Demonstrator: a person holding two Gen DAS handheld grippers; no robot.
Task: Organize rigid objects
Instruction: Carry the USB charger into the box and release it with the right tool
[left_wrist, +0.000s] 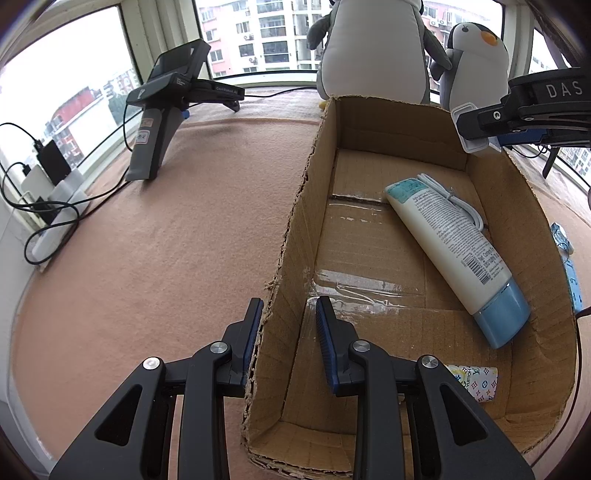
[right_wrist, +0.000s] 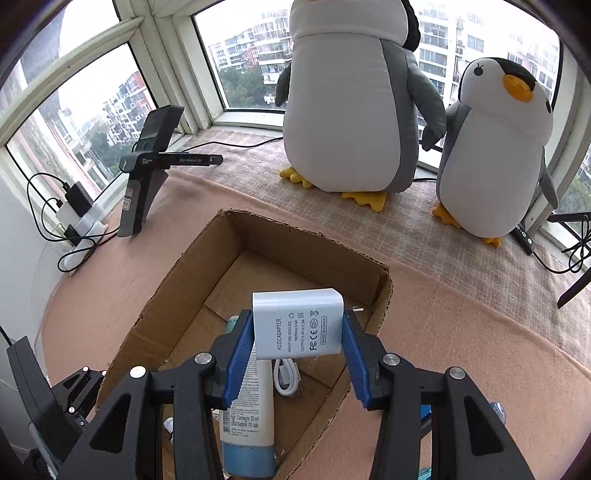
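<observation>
Left wrist view: left tool (left_wrist: 288, 325) is clamping the cardboard box (left_wrist: 554, 266) wall, steadying it. Ahead and right inside is lying a lotion tube (left_wrist: 454, 254), stiff-ish, probably slick, barcode showing.

Right wrist view: right tool (right_wrist: 298, 332) is gripping a white adapter (right_wrist: 298, 325) by its flat sides, hovering over the box (right_wrist: 177, 280). Light, hard, smooth plastic. Label is reading "AC/DC ADAPTER", "MADE IN CHINA"; tube (right_wrist: 246, 413) below reads "70 ml".

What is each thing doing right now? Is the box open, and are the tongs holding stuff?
Cardboard box: open on top, partly filled.
Lotion tube: lying down inside the box, cap on.
White cable: coiled in the box.
White adapter: held above the box.
Right tongs: shut on the adapter.
Left tongs: clamped on the box wall.
</observation>
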